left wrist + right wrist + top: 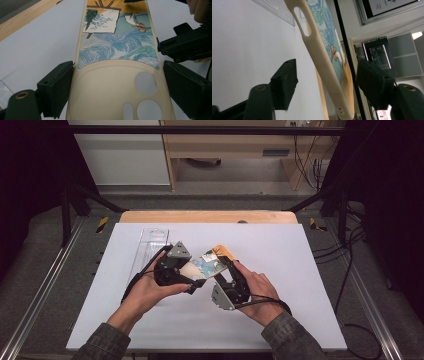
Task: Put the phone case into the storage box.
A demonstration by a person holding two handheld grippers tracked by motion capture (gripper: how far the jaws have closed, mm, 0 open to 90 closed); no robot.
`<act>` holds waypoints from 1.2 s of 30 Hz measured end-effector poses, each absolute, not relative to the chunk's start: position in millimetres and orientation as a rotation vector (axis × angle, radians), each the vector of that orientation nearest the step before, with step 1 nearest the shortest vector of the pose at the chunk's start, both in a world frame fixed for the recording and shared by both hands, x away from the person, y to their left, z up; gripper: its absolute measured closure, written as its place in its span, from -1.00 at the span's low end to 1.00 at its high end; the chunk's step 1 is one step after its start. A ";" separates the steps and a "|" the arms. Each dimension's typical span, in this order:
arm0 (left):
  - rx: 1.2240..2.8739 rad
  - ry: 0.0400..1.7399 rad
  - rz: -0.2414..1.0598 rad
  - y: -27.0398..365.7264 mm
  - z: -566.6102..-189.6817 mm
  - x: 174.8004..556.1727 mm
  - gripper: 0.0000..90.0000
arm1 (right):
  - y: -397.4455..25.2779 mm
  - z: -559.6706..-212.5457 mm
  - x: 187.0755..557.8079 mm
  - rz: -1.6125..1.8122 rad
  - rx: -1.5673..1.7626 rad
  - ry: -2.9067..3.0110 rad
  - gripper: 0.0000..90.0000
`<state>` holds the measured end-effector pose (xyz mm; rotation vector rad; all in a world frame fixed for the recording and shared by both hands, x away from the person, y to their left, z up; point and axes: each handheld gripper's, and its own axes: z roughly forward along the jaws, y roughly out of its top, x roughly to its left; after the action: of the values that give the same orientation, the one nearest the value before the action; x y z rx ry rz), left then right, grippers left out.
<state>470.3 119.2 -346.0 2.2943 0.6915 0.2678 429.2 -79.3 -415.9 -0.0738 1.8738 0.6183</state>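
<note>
Cream phone case with painted blue swirls (117,75) is held above the white table (300,270), clamped across its width by left gripper (117,87). Right gripper (324,85) straddles its edge, jaws apart; closing likely comes next, after centring.

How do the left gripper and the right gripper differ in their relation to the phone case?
The left gripper has its jaws against both side edges of the phone case at the camera-cutout end; the right gripper has its jaws standing apart from the case, one on each side. The left gripper view faces the case's painted back; the right gripper view looks along its edge. Both are hand-held with black jaws.
</note>
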 end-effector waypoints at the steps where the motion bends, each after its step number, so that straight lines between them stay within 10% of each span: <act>1: 2.293 0.691 0.259 118.8 -346.1 470.1 -0.74 | -78.4 -415.9 428.9 0.609 -0.094 1.866 -0.14; 14: 2.270 0.720 0.161 122.1 -340.3 470.0 -0.75 | -72.7 -416.1 418.9 0.563 -0.230 1.832 0.74; 36: 1.894 0.784 0.406 171.8 -329.4 468.5 -0.88 | -109.5 -425.5 444.9 0.588 -0.013 1.976 0.77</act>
<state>468.5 171.8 -329.4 1.8945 0.7842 0.4061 444.9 -109.5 -425.5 -0.0126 1.9756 0.5876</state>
